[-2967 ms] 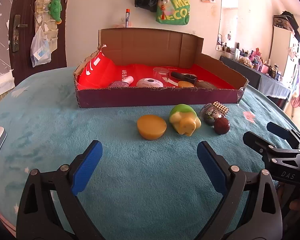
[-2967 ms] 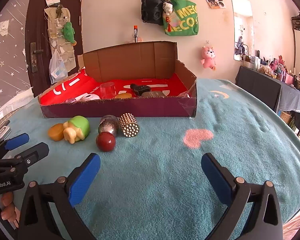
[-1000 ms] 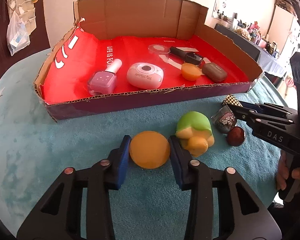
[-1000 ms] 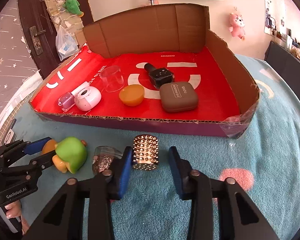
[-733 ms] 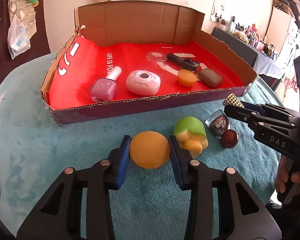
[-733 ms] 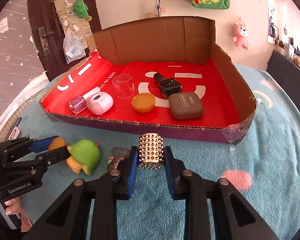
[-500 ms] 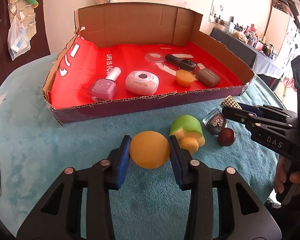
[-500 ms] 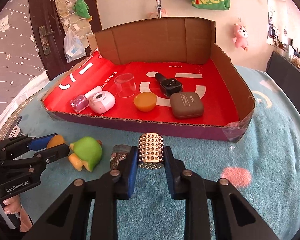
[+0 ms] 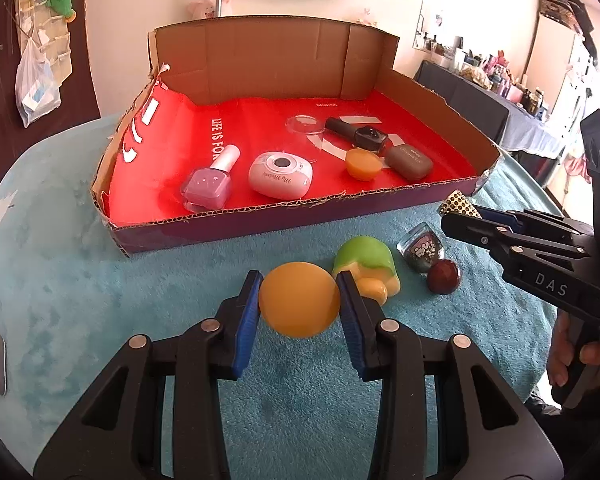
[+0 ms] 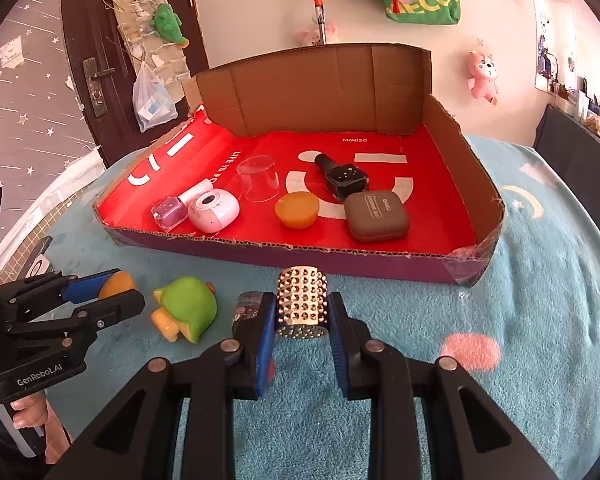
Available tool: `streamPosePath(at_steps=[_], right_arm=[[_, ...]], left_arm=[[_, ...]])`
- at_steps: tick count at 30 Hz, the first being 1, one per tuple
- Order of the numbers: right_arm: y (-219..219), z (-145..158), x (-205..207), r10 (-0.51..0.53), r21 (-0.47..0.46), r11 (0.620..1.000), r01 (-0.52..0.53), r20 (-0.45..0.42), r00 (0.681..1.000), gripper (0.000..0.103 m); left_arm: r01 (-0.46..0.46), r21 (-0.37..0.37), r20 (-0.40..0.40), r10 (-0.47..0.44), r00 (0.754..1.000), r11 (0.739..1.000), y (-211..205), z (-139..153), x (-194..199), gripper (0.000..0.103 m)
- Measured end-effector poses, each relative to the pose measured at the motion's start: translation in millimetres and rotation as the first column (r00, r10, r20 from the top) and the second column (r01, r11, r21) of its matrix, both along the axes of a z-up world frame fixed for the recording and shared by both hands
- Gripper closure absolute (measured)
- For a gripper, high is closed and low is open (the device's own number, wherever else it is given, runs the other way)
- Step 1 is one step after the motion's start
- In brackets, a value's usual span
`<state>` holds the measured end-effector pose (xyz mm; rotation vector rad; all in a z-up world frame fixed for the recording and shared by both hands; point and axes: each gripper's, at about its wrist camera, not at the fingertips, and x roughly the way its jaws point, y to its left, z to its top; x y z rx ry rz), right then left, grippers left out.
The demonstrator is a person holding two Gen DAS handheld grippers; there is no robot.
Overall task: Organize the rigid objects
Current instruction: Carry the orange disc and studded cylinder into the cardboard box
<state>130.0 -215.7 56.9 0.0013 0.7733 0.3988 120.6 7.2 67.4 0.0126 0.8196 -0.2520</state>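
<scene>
The left gripper [image 9: 299,305] has its blue-padded jaws pinching a smooth orange-yellow dome-shaped piece [image 9: 299,299], held in front of the long purple front wall of the shallow cardboard box with a red printed lining [image 9: 260,228]. The right gripper [image 10: 302,322] has its jaws pressed onto a small silver studded cylinder [image 10: 302,306], upright between the pads and just short of the same front wall. Both sit over a surface covered with a fluffy teal blanket [image 10: 520,312]. On the blanket between the two grippers lies a green and yellow rubber toy figure [image 9: 367,266], tipped on its side, with a little glittery glass jar [image 9: 421,249] just beside it and a dark red glossy ball [image 9: 443,277] touching or nearly touching the jar. Inside the box rest a lilac nail polish bottle with a white cap [image 9: 210,182] lying flat, a white and pink rounded gadget [image 9: 281,174] next to it, a clear plastic cup [image 10: 258,178], a second orange dome [image 10: 297,209], a black smartwatch [image 10: 342,178] and a brown rounded case [image 10: 376,215].
</scene>
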Motion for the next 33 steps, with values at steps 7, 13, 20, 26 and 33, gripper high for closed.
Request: streamPosePath(at_steps=[7,13,20,26,33], right_arm=[[2.7,11.5,-0.9,0.024,0.025,0.999,-0.024,0.014,1.000,0.076],[5.0,22.5,8.8,0.041,0.057,0.997,-0.042,0.017,0.999,0.076],[16.8,44.8,50.9,0.102,0.074,0.992,-0.102,0.007,0.995,0.076],[36.3,51.8,115.2,0.149,0.047,0.988,-0.147,-0.054,0.987,0.076],[60.1,38.5,182.4,0.197,0.006,0.980,-0.198,-0.167,0.966,0.076]], left_arm=[[0.007,-0.008,0.028,-0.007,1.000,1.000,2.0,13.5,-2.2,0.067],[0.018,-0.012,0.041,-0.017,0.999,1.000,5.3,26.0,6.8,0.067],[0.055,-0.009,0.012,-0.055,0.998,0.998,14.8,42.8,60.0,0.067],[0.108,0.023,-0.025,-0.107,0.994,0.994,14.7,47.6,118.4,0.067],[0.173,0.066,-0.101,-0.166,0.981,0.983,7.9,33.6,176.1,0.067]])
